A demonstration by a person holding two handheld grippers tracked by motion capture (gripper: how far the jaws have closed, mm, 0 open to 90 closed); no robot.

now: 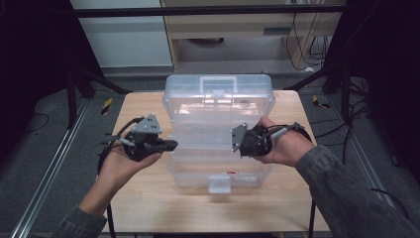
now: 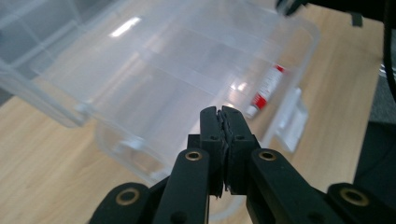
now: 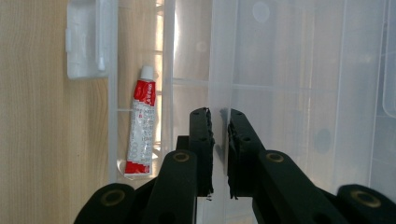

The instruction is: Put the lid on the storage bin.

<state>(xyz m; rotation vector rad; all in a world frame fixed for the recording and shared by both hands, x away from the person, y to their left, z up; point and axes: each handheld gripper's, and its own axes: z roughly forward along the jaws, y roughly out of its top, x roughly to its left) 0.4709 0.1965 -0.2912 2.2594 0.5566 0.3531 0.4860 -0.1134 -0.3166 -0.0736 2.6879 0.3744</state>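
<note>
My left gripper [image 2: 222, 113] sat pressed shut beside the clear box [image 1: 218, 106]. My right gripper [image 3: 219, 116] stood narrowly parted, holding nothing; red-and-white tube [image 3: 141, 126] lay left of its jaws.

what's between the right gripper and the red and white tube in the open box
A clear plastic insert tray sits under the right gripper. The tube lies lower in the box, beside the tray's edge, uncovered from above. The jaws stand slightly apart.

Light wooden table [image 1: 148, 198] with an open clear plastic organizer box [image 1: 218, 124] directly on top.
</note>
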